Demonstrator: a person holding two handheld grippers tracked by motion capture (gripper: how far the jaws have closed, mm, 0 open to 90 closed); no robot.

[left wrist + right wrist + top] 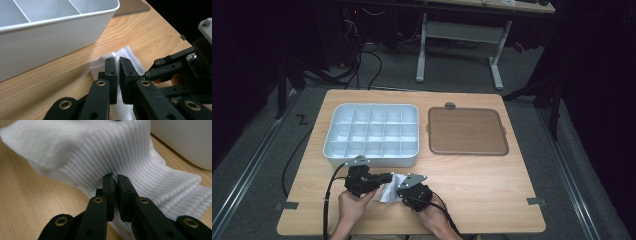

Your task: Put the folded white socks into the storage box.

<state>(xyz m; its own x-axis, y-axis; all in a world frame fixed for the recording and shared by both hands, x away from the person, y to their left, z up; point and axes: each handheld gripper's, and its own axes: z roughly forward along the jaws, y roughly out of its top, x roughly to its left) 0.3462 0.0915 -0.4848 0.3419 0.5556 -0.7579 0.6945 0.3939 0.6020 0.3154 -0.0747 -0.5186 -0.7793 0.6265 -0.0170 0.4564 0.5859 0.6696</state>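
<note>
Low centre of the high view, a white ribbed sock (pixel 388 192) lies on the worktop (pixel 492 185). Left gripper (pixel 118 61) and right gripper (pixel 115 178) fingers each pinch its soft, light, floppy fabric; ribbed cuff grips best.

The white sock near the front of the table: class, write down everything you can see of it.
The white sock is ribbed knit fabric, soft and crumpled, with folded ribbed layers at one end. It lies on the wooden table just in front of the white divided tray. The left gripper and right gripper are both shut on its fabric, from opposite sides.
</note>
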